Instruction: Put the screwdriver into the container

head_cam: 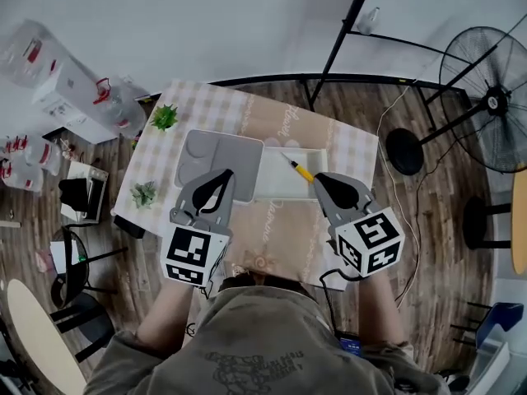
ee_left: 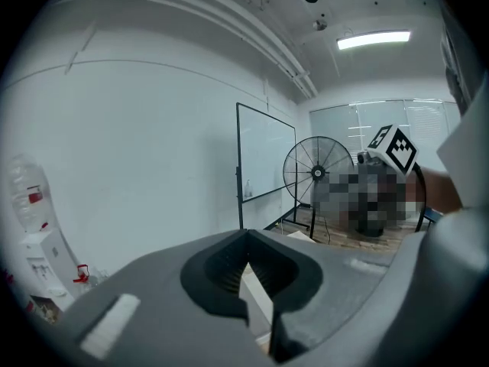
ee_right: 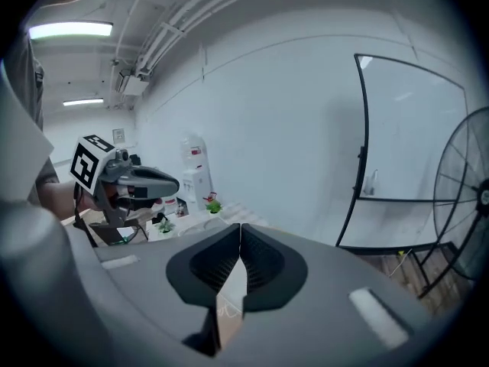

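Checked cloth covered the small table (head_cam: 247, 118) in a white-walled room, with a black standing fan (head_cam: 492, 97) off to one side. On the table, a yellow-handled screwdriver (head_cam: 301, 171) lay slantwise in the right part of a shallow white rectangular container (head_cam: 276, 189), which sat just beside a flat grey tray (head_cam: 206, 155). The person's left gripper (head_cam: 224, 174) hovered over the tray's near edge. The right gripper (head_cam: 319, 178) hung close by the screwdriver's handle end. Both had their jaws drawn together on nothing. On this evidence the placing step looked complete, with the tool released. The next move would call only for lifting both grippers clear without nudging the container.
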`<action>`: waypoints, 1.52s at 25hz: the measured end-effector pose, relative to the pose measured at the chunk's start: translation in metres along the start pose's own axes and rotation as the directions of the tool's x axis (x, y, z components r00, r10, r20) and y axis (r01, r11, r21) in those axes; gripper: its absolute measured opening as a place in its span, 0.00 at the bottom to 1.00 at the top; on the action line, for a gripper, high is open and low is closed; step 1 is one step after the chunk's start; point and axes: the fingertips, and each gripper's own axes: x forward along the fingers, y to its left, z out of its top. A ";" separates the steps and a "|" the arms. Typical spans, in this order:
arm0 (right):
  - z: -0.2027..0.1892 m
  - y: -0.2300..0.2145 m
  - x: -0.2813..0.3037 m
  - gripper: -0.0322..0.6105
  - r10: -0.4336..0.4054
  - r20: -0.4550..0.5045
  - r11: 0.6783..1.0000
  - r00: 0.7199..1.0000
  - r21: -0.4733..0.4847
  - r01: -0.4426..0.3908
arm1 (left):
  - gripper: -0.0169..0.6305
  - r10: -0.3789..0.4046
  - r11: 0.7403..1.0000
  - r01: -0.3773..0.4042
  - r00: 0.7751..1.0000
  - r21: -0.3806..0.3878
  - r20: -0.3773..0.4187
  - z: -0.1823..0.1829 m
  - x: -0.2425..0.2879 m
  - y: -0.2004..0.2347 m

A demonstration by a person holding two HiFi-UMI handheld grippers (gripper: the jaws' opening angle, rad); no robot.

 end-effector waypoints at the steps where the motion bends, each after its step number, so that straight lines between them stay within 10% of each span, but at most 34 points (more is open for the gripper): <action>1: 0.007 0.002 -0.010 0.10 -0.016 0.022 1.000 1.000 -0.013 0.016 | 0.03 0.000 1.000 0.000 1.000 0.007 0.014 0.006 -0.004 -0.002; 14: 0.042 0.045 -0.084 0.09 0.009 0.220 1.000 0.975 0.003 -0.010 | 0.03 -0.034 0.998 0.030 0.995 0.046 0.091 0.031 -0.049 -0.031; 38: 0.016 0.055 -0.084 0.09 0.033 0.193 0.998 0.981 0.047 -0.043 | 0.03 -0.028 0.999 0.024 0.994 0.040 0.110 0.033 -0.064 -0.041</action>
